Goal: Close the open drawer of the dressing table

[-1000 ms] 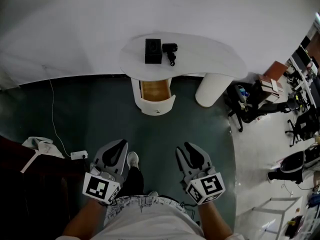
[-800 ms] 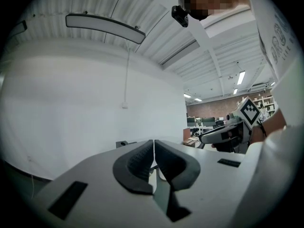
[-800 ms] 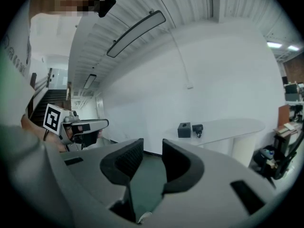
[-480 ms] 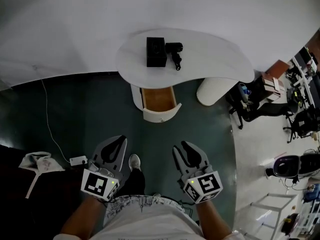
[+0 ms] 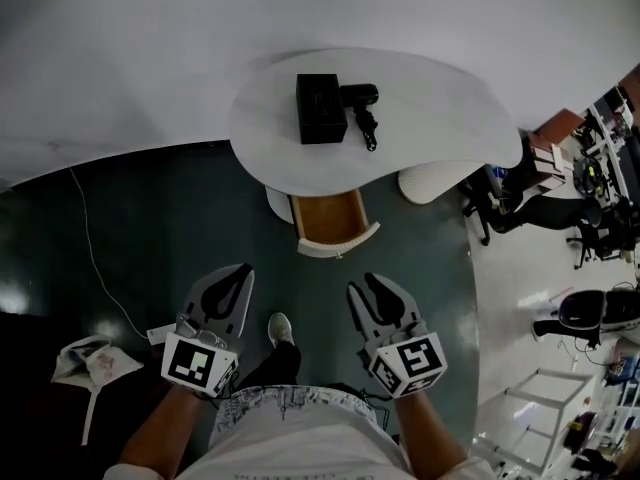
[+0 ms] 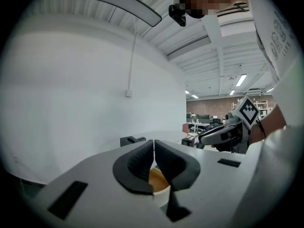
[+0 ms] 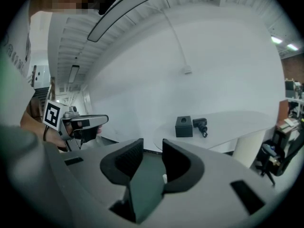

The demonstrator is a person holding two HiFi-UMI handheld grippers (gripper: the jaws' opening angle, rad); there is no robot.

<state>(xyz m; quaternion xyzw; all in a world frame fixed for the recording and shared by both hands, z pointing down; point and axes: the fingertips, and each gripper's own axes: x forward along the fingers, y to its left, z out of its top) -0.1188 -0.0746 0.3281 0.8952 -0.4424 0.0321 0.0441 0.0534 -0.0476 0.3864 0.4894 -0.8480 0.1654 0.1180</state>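
Both tongs were empty in the head view: my left tongs (image 5: 240, 273) at seven o'clock and my right tongs (image 5: 360, 288) at five o'clock of the open drawer (image 5: 330, 223), well apart from it, below the tabletop (image 5: 440, 118). I judged this the approach; next came reaching its front. In the left gripper view, the jaws met on nothing. In the right gripper view, they stood apart, empty.
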